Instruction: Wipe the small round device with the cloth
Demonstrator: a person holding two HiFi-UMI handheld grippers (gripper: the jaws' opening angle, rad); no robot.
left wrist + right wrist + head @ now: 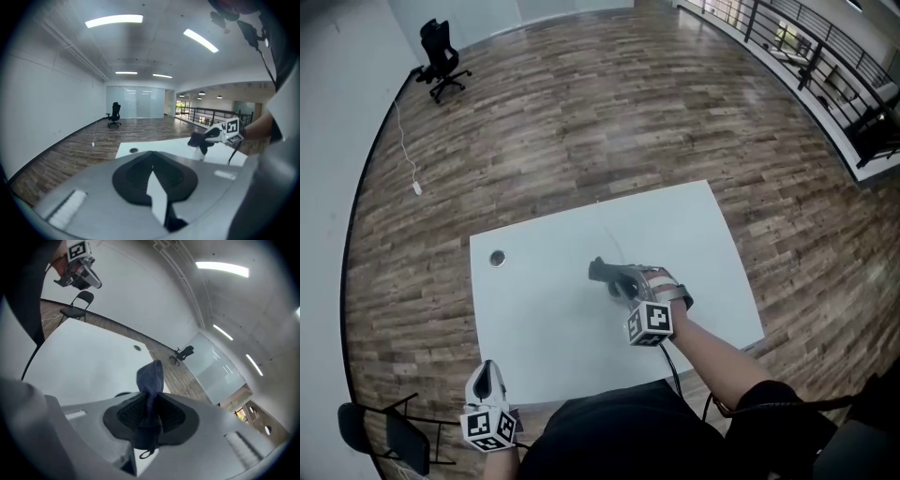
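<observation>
1. Right gripper view: the jaws of my right gripper pinch the dark cloth, whose end sticks out past the tips; the device lies far off on the table.
2. Left gripper view: the jaws of my left gripper are pressed together, nothing between them.
3. Head view: the cloth is over the table's middle, well apart from the device near the far left corner; my left gripper is by the near left corner.

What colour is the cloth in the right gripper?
Dark blue-grey. The cloth shows best in the right gripper view, pinched between the jaws.
</observation>
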